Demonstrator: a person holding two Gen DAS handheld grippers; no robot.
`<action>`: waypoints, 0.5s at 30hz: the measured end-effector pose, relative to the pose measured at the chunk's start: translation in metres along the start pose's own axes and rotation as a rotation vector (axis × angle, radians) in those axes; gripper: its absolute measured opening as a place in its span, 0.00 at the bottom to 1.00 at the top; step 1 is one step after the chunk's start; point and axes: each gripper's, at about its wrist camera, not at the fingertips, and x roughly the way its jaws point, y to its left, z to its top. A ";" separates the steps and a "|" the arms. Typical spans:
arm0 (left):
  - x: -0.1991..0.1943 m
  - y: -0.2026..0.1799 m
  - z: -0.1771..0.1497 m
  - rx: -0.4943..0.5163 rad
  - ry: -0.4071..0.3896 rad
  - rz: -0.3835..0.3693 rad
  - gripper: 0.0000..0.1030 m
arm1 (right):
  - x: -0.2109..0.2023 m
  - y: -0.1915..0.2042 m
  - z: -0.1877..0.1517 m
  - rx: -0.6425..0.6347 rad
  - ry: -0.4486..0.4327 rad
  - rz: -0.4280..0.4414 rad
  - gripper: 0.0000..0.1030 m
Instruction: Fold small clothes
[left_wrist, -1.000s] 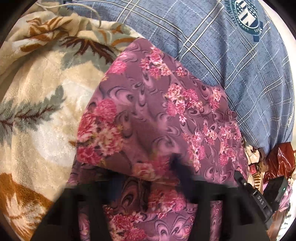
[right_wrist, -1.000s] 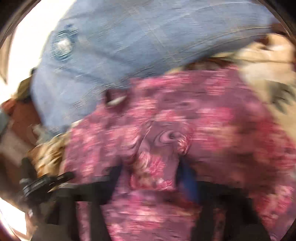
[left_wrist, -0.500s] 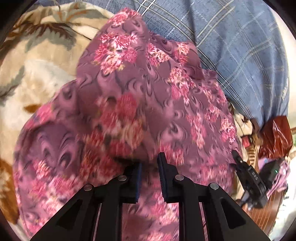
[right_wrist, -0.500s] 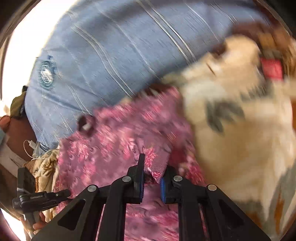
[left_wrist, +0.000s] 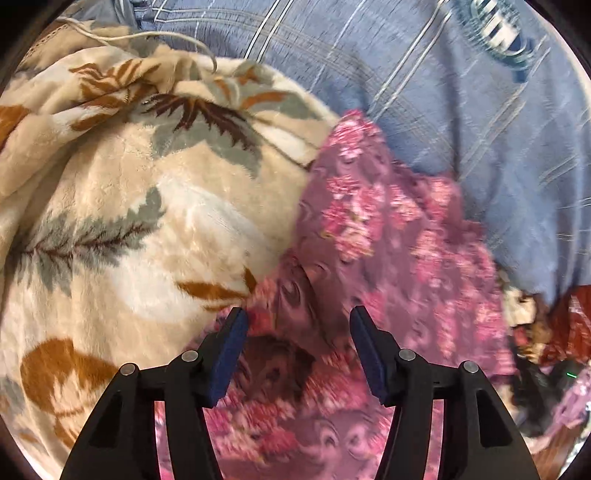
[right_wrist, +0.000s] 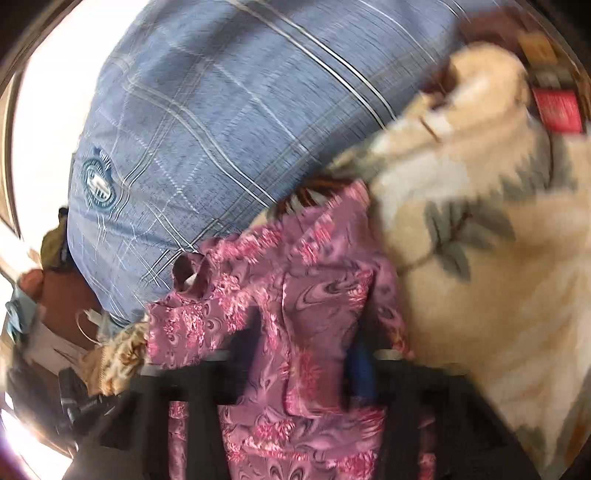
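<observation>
A purple garment with pink flowers (left_wrist: 388, 240) lies bunched on a cream leaf-print blanket (left_wrist: 147, 221). My left gripper (left_wrist: 298, 317) hovers over the garment's near edge. Its jaws are opening and stand wide apart; the cloth lies below them and the pads do not press on it. In the blurred right wrist view, my right gripper (right_wrist: 299, 369) is shut on a fold of the garment (right_wrist: 314, 266). That fold drapes over its fingers and hides most of them; one blue pad (right_wrist: 360, 369) shows.
A blue checked cloth with a round emblem (left_wrist: 461, 92) fills the far side, seen too in the right wrist view (right_wrist: 240, 110). The blanket (right_wrist: 480, 277) bulges at the right. A black device with a green light (left_wrist: 535, 380) and reddish clutter sit at the right edge.
My left gripper's jaws have spread wide and let go of the garment, and the garment now sits further right in that view. The right gripper stays shut on the cloth and has shifted sideways.
</observation>
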 end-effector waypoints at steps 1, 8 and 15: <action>0.008 -0.003 0.003 0.012 0.002 0.030 0.54 | -0.016 0.002 0.002 -0.042 -0.044 -0.002 0.06; 0.020 -0.005 0.006 0.000 0.036 0.026 0.49 | 0.007 -0.025 -0.011 -0.129 0.084 -0.188 0.06; -0.018 -0.009 0.007 0.018 0.000 -0.043 0.49 | -0.034 -0.028 0.003 -0.016 -0.028 -0.076 0.21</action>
